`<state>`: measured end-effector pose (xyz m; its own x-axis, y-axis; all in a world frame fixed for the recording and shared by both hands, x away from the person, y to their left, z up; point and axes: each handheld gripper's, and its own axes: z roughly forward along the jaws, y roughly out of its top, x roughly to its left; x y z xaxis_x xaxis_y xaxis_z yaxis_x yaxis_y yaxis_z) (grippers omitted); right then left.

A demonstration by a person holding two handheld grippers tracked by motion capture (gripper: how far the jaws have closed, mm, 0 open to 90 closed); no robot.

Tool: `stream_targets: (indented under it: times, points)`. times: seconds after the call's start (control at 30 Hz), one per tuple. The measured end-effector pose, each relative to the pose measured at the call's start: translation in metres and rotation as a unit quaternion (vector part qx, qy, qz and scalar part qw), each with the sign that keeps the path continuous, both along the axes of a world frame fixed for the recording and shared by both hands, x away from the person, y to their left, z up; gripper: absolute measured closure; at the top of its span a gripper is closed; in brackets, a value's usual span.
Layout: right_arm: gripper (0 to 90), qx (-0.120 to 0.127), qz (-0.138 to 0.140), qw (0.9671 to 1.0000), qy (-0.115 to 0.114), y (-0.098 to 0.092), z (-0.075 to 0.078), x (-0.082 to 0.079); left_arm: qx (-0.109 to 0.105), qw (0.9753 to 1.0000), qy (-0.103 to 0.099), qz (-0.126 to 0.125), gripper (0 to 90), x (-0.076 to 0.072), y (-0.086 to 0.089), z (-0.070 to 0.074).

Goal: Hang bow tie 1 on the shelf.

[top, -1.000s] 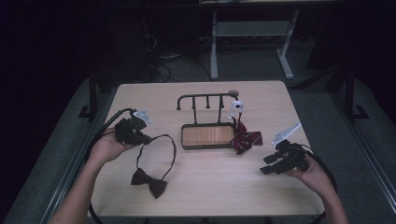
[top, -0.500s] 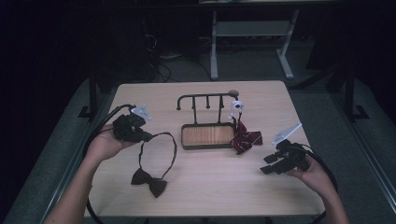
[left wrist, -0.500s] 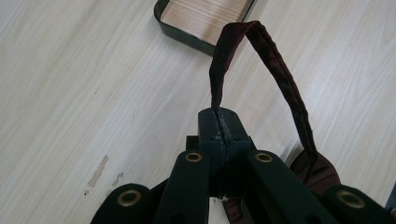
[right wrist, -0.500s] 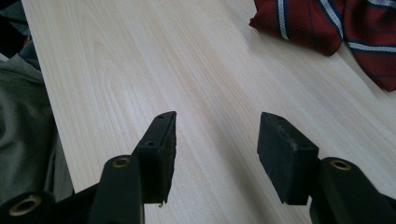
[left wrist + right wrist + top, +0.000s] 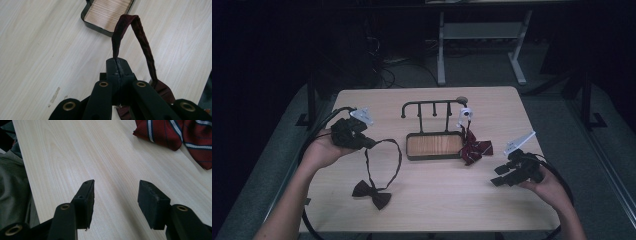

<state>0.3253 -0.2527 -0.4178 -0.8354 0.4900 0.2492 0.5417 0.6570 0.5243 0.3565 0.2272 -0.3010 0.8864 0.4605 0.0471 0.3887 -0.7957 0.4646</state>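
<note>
Left hand-held gripper [image 5: 117,62]: jaws pressed together on the strap [image 5: 140,30] of the dark bow tie [image 5: 372,194]. In the left gripper view the strap rises from the jaw tips, loops over just ahead and drops back beside the jaws. Grip sits at the very tip, on a thin band of cloth.

High view: the left hand-held gripper [image 5: 362,141] has one end of the loop; the bow itself lies on the table [image 5: 437,210] below and toward the person, apparently trailing on the wood.

Risks, as I judge them:
- Thin strap at the jaw tips could slide out if pulled sideways or jerked; the bow's weight and drag on the table would cause it.
- Loop hangs loose. Carried toward the rack [image 5: 432,104], it could snag the wrong peg or the tray [image 5: 107,15] rim ahead of the jaws.
- Bow swinging once lifted would make threading the loop over a peg hard with one gripper alone.

Right hand-held gripper [image 5: 115,202]: jaws wide apart, nothing between them, low over bare table. Striped red tie [image 5: 180,137] lies ahead of it and to one side, apart from the jaws. In the high view that tie [image 5: 474,150] rests against the tray's end; a careless sweep could push it.

Beyond the tray: a small white object [image 5: 465,113] at the rack's end, too small to identify.
</note>
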Motion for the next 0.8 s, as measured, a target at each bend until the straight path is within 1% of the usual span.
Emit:
stream_targets:
  times: [0.2, 0.23, 0.27, 0.3, 0.4, 0.43, 0.5, 0.6, 0.63, 0.67, 0.8]
  points:
    - [47.4, 0.005, 0.001, 1.0000, 0.001, -0.001, 0.000, 0.000, -0.003, 1.0000, -0.001, -0.005, 90.0, 0.001, -0.002, 0.006]
    - [47.5, 0.005, 0.001, 1.0000, 0.001, -0.001, 0.000, 0.001, 0.000, 1.0000, -0.002, -0.009, 90.0, 0.001, -0.002, 0.007]
    - [47.5, 0.005, 0.001, 1.0000, 0.001, -0.001, 0.000, 0.001, -0.005, 1.0000, -0.001, -0.007, 90.0, 0.001, -0.003, 0.008]
    - [47.5, 0.004, 0.002, 1.0000, 0.000, -0.001, 0.000, 0.001, -0.006, 1.0000, -0.001, -0.007, 89.9, 0.001, -0.003, 0.008]
    - [47.5, 0.003, 0.001, 1.0000, 0.002, -0.001, 0.000, 0.002, -0.003, 0.9999, -0.003, -0.011, 90.0, 0.003, -0.004, 0.011]
    - [47.6, 0.003, 0.001, 1.0000, 0.002, -0.001, 0.000, 0.002, -0.007, 0.9999, -0.003, -0.008, 90.0, 0.002, -0.004, 0.011]
    - [47.6, 0.003, 0.001, 1.0000, 0.003, -0.001, 0.000, 0.002, -0.003, 0.9999, -0.003, -0.013, 90.0, 0.003, -0.005, 0.014]
    - [47.6, 0.005, 0.003, 1.0000, -0.001, -0.002, -0.001, 0.002, -0.008, 0.9999, -0.005, -0.010, 90.0, 0.003, -0.007, 0.016]
    - [47.6, 0.005, 0.003, 1.0000, -0.001, -0.002, -0.001, 0.002, -0.004, 0.9999, -0.005, -0.015, 90.0, 0.003, -0.007, 0.018]
    - [47.6, 0.006, 0.003, 1.0000, 0.001, -0.002, -0.001, 0.002, -0.008, 0.9999, -0.006, -0.014, 90.0, 0.004, -0.008, 0.019]
    - [47.6, 0.006, 0.000, 1.0000, 0.001, -0.003, 0.000, 0.002, -0.002, 0.9998, -0.009, -0.019, 90.0, 0.006, -0.011, 0.024]
